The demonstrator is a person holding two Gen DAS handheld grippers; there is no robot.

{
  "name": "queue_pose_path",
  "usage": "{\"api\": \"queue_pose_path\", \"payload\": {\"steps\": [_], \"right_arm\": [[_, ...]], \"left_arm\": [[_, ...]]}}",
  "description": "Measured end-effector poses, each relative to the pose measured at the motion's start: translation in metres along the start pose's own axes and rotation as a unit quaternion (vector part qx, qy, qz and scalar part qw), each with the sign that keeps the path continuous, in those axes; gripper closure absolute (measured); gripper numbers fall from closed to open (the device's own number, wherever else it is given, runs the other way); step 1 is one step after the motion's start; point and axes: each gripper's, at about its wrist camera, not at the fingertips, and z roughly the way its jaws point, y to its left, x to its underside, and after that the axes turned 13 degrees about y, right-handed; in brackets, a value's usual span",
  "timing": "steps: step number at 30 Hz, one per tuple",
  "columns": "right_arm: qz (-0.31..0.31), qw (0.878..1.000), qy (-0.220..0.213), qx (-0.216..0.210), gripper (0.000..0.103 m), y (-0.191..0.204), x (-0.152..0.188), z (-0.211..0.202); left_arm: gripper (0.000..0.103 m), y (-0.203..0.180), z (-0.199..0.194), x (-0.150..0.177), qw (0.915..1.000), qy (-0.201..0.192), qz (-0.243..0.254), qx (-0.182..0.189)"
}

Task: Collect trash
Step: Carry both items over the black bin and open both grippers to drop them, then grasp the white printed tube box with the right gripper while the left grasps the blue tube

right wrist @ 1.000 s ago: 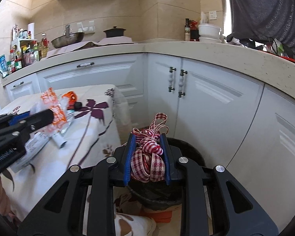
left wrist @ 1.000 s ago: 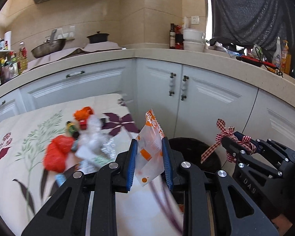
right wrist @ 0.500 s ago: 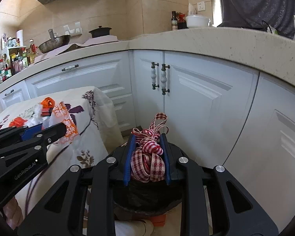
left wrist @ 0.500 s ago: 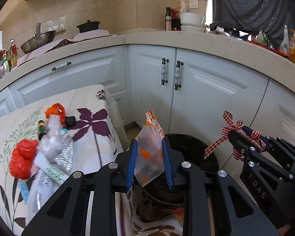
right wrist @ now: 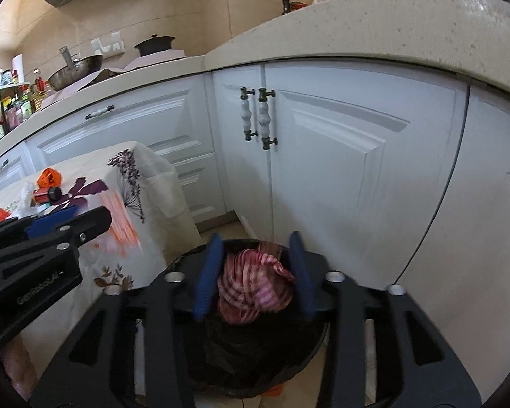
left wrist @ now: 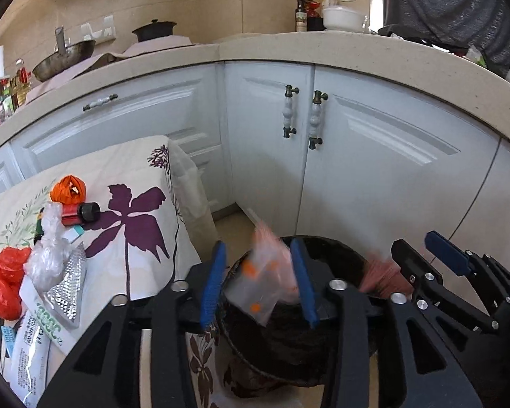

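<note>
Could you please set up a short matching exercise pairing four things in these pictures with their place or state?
Things:
1. orange-dotted clear wrapper
2. red checked ribbon
3. black trash bin
4. red plastic bag

Places or states:
A. on the floral tablecloth
B. blurred between the left gripper's parted jaws
C. on the floor below both grippers
D. blurred between the right gripper's parted jaws

Pairs: 1-B, 2-D, 3-C, 4-A

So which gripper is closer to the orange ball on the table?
Left. The left gripper hangs over the bin right beside the table, so the orange ball is nearer to it. The right gripper sits on the far side of the bin, farther from the table.
</note>
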Motion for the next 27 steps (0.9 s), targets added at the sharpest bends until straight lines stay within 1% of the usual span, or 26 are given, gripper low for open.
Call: {"api": "queue_pose_path", "payload": {"steps": [1,5,10,14,17,21,27], "right_arm": [[0.002,1.0,-0.001,0.001,0.058,-0.001,-0.001,0.0],[0.011,1.0,-0.005,0.002,0.055,-0.002,-0.001,-0.004],[0.014,1.0,-0.007,0.006,0.051,0.002,0.0,-0.017],[0.011,1.0,-0.015,0.006,0.05,0.013,0.002,-0.035],[0.006,1.0,-0.022,0.004,0.049,0.026,0.004,-0.051],[0.002,1.0,-0.029,-0.008,0.046,0.049,0.008,-0.07],[-0.021,0.999,-0.033,-0.034,0.045,0.095,0.016,-0.09]], "left_arm": [[0.05,0.001,0.001,0.0,1.0,0.002,-0.003,0.0],[0.046,0.002,0.0,-0.001,1.0,0.004,-0.006,0.007],[0.045,0.004,-0.015,0.001,0.9998,0.0,-0.002,0.019],[0.044,0.012,-0.035,0.006,0.9997,-0.007,0.003,0.024],[0.043,0.024,-0.053,0.013,0.9996,-0.014,0.008,0.024],[0.042,0.049,-0.077,0.022,0.9996,-0.022,0.003,0.017],[0.042,0.099,-0.107,0.039,0.9991,-0.032,-0.023,-0.013]]}}
